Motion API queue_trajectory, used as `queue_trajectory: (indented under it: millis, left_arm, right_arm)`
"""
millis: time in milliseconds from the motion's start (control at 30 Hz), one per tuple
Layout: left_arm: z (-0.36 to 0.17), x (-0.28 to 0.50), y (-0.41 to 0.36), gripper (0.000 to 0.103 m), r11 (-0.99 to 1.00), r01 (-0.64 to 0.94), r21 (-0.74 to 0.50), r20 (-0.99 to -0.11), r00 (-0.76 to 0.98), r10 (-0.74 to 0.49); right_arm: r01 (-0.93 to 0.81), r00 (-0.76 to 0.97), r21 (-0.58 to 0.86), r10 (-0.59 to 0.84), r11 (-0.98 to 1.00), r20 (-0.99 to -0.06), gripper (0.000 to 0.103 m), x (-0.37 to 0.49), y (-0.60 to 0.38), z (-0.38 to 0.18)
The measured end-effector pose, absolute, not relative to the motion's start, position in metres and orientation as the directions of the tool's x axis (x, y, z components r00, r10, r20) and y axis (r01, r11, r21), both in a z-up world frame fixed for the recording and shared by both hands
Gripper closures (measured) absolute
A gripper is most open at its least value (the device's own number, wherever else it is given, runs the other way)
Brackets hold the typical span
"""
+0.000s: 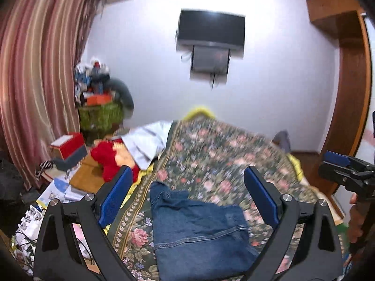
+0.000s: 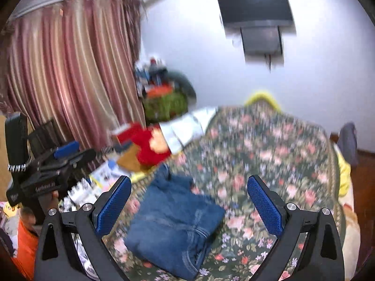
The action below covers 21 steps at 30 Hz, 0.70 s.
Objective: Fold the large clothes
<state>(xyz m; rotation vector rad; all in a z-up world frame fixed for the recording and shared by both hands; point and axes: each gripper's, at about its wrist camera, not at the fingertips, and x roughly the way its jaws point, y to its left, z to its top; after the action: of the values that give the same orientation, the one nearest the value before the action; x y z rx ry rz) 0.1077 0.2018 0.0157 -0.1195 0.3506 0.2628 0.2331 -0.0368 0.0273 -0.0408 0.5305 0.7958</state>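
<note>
Folded blue jeans [image 1: 196, 231] lie on the floral bedspread [image 1: 222, 154] near its front left edge; they also show in the right wrist view [image 2: 173, 222]. My left gripper [image 1: 187, 194] is open and empty, raised above the jeans. My right gripper [image 2: 189, 199] is open and empty, raised above the bedspread [image 2: 269, 145], with the jeans below and left of centre. Each gripper shows in the other's view: the right one [image 1: 346, 166] at the right edge, the left one [image 2: 61, 157] at the left.
A red plush toy [image 1: 110, 159] and a white garment [image 1: 145, 142] lie at the bed's left side. Boxes, books and a green basket [image 1: 100, 117] crowd the left by the striped curtain [image 1: 35, 82]. A TV [image 1: 211, 30] hangs on the far wall. A wooden wardrobe [image 1: 346, 82] stands right.
</note>
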Motion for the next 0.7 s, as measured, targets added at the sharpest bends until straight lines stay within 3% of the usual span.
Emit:
queue_trajectory:
  millis: [133, 333, 700]
  left_arm:
    - [0.03, 0.067, 0.177, 0.006, 0.959, -0.277, -0.059, -0.268, 0.93, 0.252]
    - [0.03, 0.039, 0.157, 0.006, 0.959, -0.274, -0.074, -0.233, 0.94, 0.251]
    - [0.016, 0.025, 0.139, 0.002, 0.95, -0.306, -0.057, -0.243, 0.928, 0.284]
  right_arm:
    - [-0.693, 0.627, 0.136, 0.685, 0.708, -0.371, 0.004, 0.189, -0.053, 0.051]
    - [-0.678, 0.681, 0.092, 0.67, 0.73, -0.297, 0.003, 0.141, -0.063, 0.061]
    - [-0.625, 0.723, 0.051, 0.602, 0.779, -0.338, 0.0, 0.111, -0.066, 0.041]
